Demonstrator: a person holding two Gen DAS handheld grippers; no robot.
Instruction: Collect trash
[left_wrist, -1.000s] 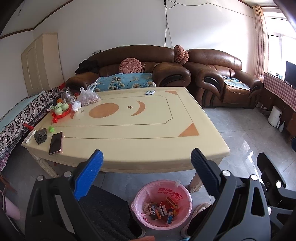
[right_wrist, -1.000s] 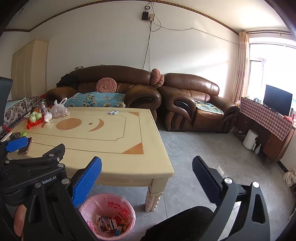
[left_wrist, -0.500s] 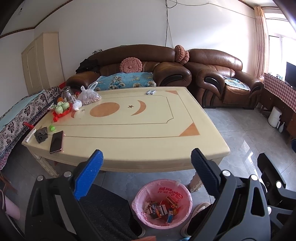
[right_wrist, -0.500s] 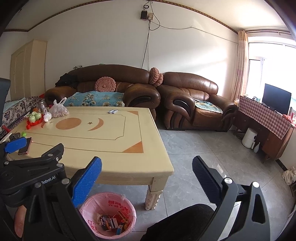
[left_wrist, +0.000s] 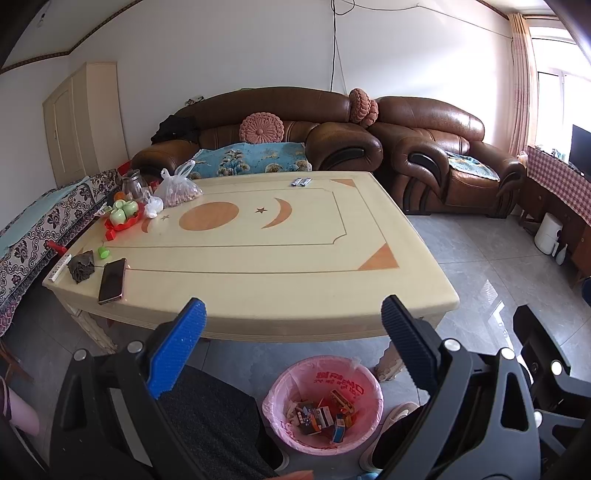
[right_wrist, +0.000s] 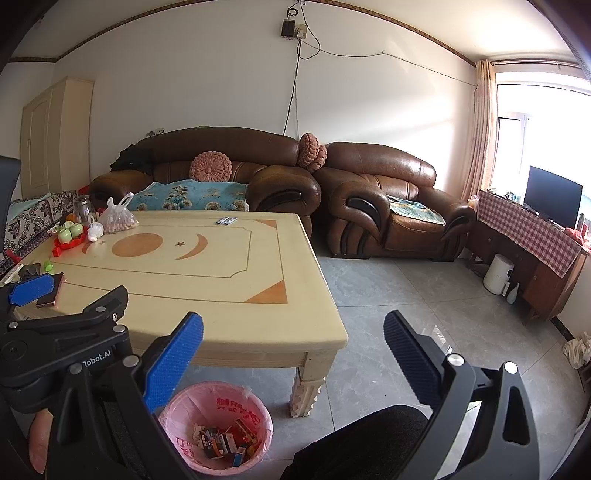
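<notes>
Well, both grippers (left_wrist: 291, 347) (right_wrist: 293, 354) wide apart, w/o load

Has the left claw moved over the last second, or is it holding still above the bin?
Yes, slightly. In the left wrist view the table and pink bin have drifted a little rightward and down, so the open left claw has tilted slightly up and left.

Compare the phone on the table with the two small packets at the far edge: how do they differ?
The phone is one dark, glossy slab; the two small packets are a silvery pair lying side by side. The phone lies near the table's front left corner, next to a dark crumpled cloth; the packets lie at the far edge by the sofa. The phone looks larger, though it is also closer. Both lie flat on the table, untouched by either gripper.
</notes>
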